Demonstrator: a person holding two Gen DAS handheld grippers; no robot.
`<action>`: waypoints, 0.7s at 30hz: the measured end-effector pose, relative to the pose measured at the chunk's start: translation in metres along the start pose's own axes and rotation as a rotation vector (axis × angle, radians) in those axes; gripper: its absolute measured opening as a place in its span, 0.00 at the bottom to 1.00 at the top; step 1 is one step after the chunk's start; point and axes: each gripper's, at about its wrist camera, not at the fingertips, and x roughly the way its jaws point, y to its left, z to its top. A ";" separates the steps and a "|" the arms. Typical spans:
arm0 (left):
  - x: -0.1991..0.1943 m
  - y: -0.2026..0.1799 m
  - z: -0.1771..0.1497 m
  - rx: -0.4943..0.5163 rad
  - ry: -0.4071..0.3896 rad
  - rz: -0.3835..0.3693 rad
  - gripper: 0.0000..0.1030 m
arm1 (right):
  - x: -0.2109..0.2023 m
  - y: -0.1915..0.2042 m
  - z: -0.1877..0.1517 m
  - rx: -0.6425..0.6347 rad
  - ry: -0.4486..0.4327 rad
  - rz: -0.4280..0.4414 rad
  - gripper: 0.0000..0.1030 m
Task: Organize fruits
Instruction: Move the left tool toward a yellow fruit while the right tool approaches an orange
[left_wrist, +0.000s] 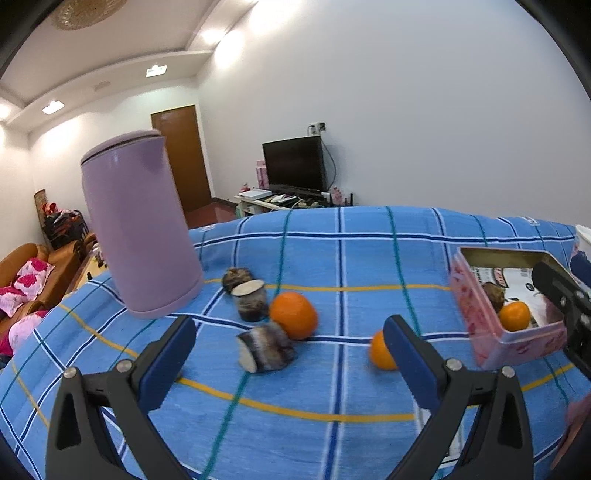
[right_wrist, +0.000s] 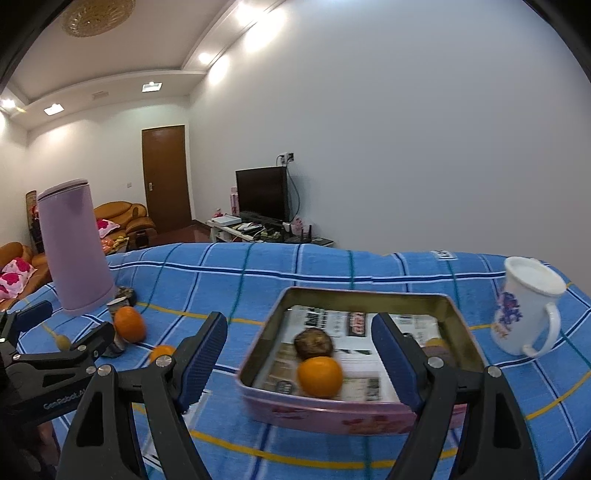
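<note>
Left gripper (left_wrist: 288, 354) fingers apart, empty; right gripper (right_wrist: 299, 354) same, over tin (right_wrist: 458, 325). Loose orange (left_wrist: 293, 314) lay on blue-checked bench (left_wrist: 332, 439) beside brown chunks. Looked round, firm, light, likely to roll: grip across widest part, gently.

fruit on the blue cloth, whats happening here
A person is sorting fruit into a pink tin with a two-finger gripper in each hand. One orange and a brown fruit already lie in the tin. The right gripper is open and empty in front of the tin. The left gripper is also open and empty, facing two loose oranges and several brown cut pieces beside a purple kettle. A white mug stands right of the tin.
</note>
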 end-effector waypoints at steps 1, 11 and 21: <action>0.001 0.003 0.000 -0.002 0.003 0.003 1.00 | 0.002 0.005 0.000 -0.001 0.004 0.005 0.79; 0.026 0.062 -0.003 -0.084 0.107 0.055 1.00 | 0.018 0.049 0.001 -0.039 0.053 0.072 0.79; 0.049 0.139 -0.013 -0.214 0.181 0.117 1.00 | 0.059 0.098 -0.002 -0.123 0.233 0.188 0.79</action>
